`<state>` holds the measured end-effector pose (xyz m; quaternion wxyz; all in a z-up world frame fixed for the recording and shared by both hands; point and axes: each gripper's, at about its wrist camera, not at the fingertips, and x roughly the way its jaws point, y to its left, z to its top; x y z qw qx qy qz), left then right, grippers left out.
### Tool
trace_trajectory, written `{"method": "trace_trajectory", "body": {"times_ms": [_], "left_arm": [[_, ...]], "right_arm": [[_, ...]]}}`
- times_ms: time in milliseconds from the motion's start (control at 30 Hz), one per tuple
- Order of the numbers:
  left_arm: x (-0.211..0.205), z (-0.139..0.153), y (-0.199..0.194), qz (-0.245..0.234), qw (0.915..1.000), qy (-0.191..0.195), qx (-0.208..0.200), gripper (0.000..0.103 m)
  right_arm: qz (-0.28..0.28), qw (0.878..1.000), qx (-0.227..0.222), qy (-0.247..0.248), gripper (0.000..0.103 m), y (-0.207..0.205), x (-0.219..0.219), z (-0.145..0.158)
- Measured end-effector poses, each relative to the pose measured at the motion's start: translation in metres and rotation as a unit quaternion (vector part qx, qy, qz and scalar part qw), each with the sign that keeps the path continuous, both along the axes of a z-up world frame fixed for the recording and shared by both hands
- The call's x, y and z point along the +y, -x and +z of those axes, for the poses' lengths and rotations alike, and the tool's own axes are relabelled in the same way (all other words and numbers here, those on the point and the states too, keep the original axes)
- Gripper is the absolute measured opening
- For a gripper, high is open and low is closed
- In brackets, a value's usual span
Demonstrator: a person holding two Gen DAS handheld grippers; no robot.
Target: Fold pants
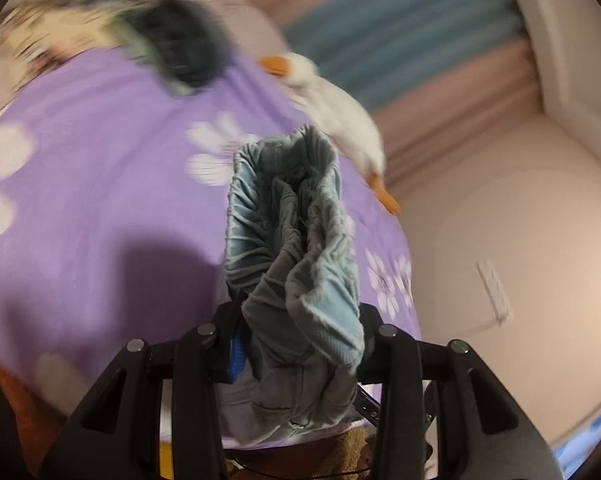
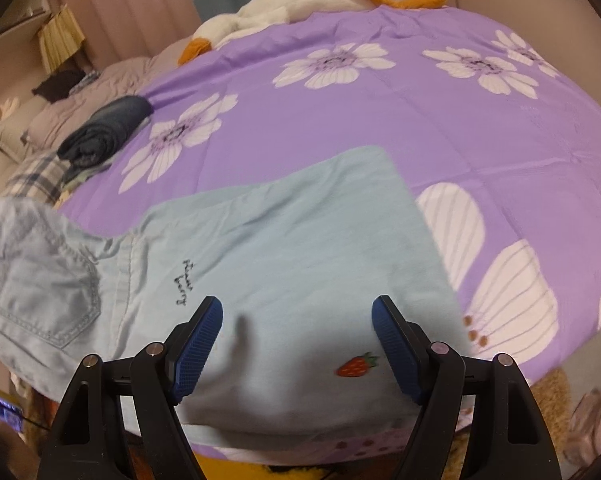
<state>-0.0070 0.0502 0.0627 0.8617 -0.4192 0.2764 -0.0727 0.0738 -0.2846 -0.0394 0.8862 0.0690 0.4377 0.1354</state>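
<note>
Closest in the left wrist view, the left gripper (image 1: 296, 336) has its fingers clamped on the gathered elastic waistband of the pants (image 1: 292, 240), which bunches up between them in soft ridges and rises off the bed. In the right wrist view the right gripper (image 2: 298, 344) hovers with fingers wide apart and empty over the pale blue legs, which lie flat on the purple flowered bedspread (image 2: 440, 120) beside a small strawberry print (image 2: 356, 366). This cloth looks light, limp and non-slippery, so it should drape and sag wherever it is unsupported; a second hold at the hem or outer seam would likely keep the fold square. Farther off sit a rolled dark garment (image 2: 108, 128) and a white plush goose (image 2: 284, 4).
</note>
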Motion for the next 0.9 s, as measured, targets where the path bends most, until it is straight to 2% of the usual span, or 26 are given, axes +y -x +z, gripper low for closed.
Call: {"method": "trace_trajectory", "body": {"times_ms": [100, 233, 367, 567, 733, 800, 833, 900], "left_arm": [[-0.038, 0.015, -0.023, -0.041, 0.9988, -0.025, -0.007, 0.038], [-0.09, 0.015, -0.056, -0.094, 0.9942, -0.053, 0.001, 0.038], [-0.141, -0.01, -0.086, -0.151, 0.9844, -0.082, 0.038, 0.038], [-0.178, -0.067, -0.108, -0.206, 0.9689, -0.088, 0.106, 0.039], [-0.191, -0.086, -0.114, -0.221, 0.9624, -0.1, 0.123, 0.043], [-0.191, -0.086, -0.116, -0.221, 0.9618, -0.104, 0.123, 0.043], [-0.191, -0.085, -0.116, -0.223, 0.9611, -0.107, 0.123, 0.048], [-0.189, -0.084, -0.117, -0.235, 0.9583, -0.104, 0.125, 0.068]], "right_arm": [[-0.013, 1.0, -0.008, -0.006, 0.077, 0.001, -0.01, 0.005], [-0.036, 0.999, -0.015, -0.016, 0.077, 0.002, -0.029, 0.009], [-0.052, 0.998, -0.011, -0.024, 0.077, 0.002, -0.045, 0.007], [-0.081, 0.996, -0.003, -0.041, 0.077, 0.004, -0.072, 0.001], [-0.096, 0.994, 0.006, -0.049, 0.077, 0.005, -0.087, -0.004], [-0.087, 0.993, 0.015, -0.072, 0.077, 0.005, -0.091, -0.007], [-0.082, 0.993, 0.02, -0.083, 0.077, 0.004, -0.09, -0.007], [-0.08, 0.993, 0.02, -0.084, 0.077, 0.004, -0.088, -0.007]]}}
